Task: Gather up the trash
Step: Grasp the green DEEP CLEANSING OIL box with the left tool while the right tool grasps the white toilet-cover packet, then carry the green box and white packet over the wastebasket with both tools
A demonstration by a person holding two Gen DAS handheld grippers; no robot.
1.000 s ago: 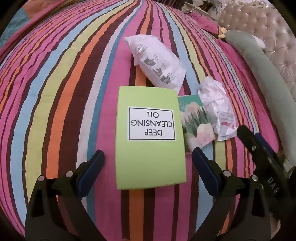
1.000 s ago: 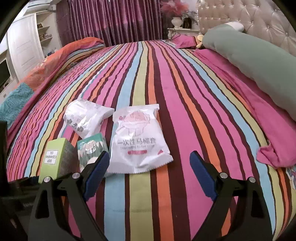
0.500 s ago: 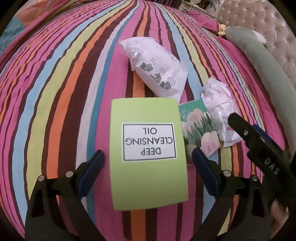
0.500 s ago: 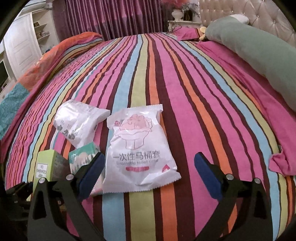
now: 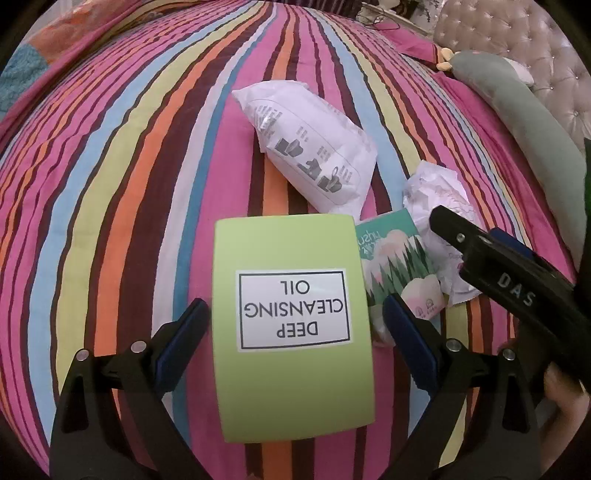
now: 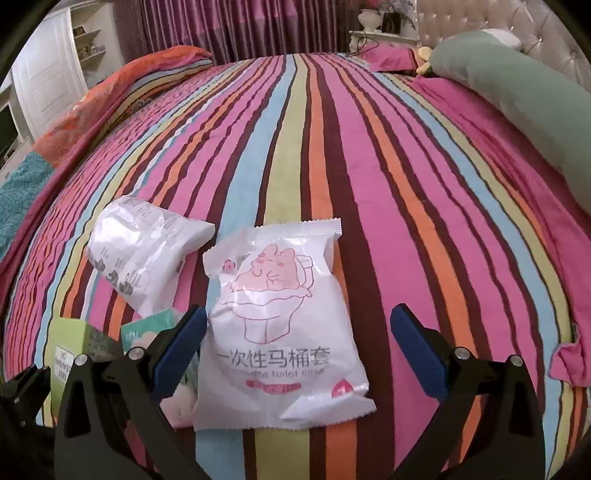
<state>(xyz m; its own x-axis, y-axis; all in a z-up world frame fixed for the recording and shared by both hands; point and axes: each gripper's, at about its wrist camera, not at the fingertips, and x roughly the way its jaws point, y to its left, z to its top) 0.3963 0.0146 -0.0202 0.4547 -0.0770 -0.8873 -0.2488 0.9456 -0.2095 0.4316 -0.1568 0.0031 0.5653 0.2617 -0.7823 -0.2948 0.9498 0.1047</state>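
Note:
A lime-green box (image 5: 291,314) labelled DEEP CLEANSING OIL lies flat on the striped bedspread (image 5: 110,184). It sits between the fingers of my left gripper (image 5: 295,304), which is open and not pressing on it. Right of the box lie a small green tissue pack (image 5: 399,266) and a white packet with a pink rabbit print (image 6: 280,306). My right gripper (image 6: 299,313) straddles that packet with its jaws opening and both pads clear of it. A white wrapper printed with grey toilets (image 5: 310,155) lies further back.
A long grey-green bolster (image 6: 517,103) runs along the right side by the tufted headboard (image 6: 480,22). A pink cloth fold (image 6: 569,354) lies at the right edge. An orange and teal quilt (image 6: 129,85) is bunched at the far left. A person's hand (image 5: 565,391) holds the right gripper.
The right gripper's jaws have spread wider and it has come forward over the rabbit packet. In the left wrist view the green box has drawn slightly nearer between the fingers.

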